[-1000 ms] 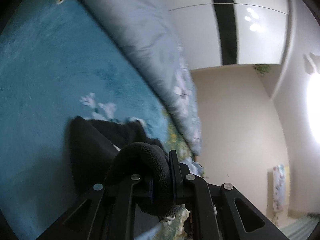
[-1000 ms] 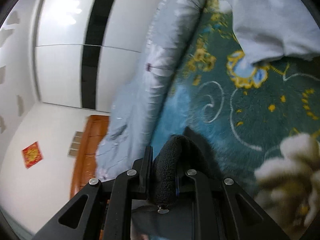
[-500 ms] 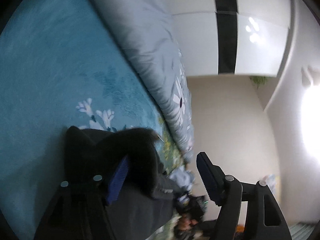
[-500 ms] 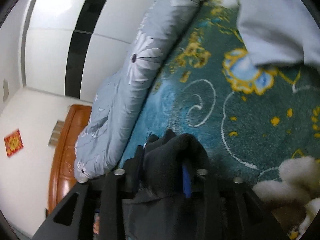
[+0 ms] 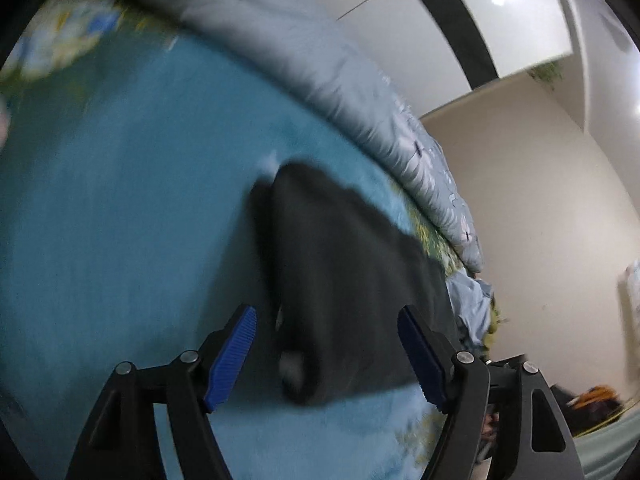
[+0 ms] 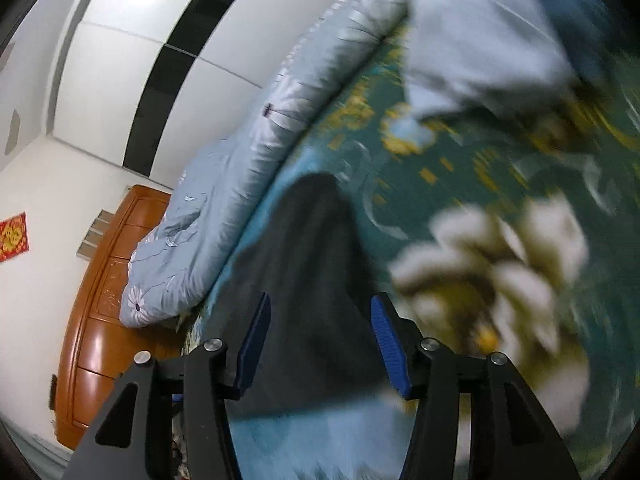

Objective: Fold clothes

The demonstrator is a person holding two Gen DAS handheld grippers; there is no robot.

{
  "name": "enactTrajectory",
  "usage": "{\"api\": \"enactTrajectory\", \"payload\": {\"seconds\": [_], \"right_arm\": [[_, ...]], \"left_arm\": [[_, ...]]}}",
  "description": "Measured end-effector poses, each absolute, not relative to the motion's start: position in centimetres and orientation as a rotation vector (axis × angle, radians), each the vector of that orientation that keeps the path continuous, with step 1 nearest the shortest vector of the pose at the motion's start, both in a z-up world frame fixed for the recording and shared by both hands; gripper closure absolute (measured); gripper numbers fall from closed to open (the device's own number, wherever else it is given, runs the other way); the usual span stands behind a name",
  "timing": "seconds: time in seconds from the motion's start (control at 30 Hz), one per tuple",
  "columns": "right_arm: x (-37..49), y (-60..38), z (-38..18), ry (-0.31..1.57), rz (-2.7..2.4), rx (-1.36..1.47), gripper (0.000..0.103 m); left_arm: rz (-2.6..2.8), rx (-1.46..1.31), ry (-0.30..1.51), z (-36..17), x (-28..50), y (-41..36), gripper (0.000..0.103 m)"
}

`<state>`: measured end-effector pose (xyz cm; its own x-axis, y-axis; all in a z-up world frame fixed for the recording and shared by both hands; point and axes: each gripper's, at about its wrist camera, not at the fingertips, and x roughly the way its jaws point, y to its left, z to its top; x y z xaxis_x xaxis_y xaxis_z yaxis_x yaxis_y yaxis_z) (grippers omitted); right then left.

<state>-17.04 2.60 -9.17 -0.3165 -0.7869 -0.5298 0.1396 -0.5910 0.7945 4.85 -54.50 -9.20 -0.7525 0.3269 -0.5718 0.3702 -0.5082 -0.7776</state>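
A dark fleece garment lies folded on the teal flowered blanket. It also shows in the right wrist view. My left gripper is open and empty, just above the garment's near edge. My right gripper is open and empty, over the garment's other end. Both views are blurred by motion.
A rolled pale blue floral duvet runs along the far side of the blanket, also in the right wrist view. A light blue cloth lies at the upper right. A wooden headboard stands at the left.
Both grippers were shut on the dark garment a second ago. They have opened, let it go onto the blanket, and pulled back from it.
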Motion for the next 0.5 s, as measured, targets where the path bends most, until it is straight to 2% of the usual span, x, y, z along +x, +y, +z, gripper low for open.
{"api": "enactTrajectory", "payload": {"seconds": [0.17,0.5], "right_arm": [[-14.8,3.0,-11.2,-0.961,-1.879,1.322,0.048],[-14.6,-1.3,-13.3,-1.065,-1.852,1.342,0.044]], "left_arm": [[-2.41,1.032,1.795,-12.1,6.6,-53.3,0.026],[-2.316,1.046,1.829,-14.5,3.6,-50.9,0.024]]}}
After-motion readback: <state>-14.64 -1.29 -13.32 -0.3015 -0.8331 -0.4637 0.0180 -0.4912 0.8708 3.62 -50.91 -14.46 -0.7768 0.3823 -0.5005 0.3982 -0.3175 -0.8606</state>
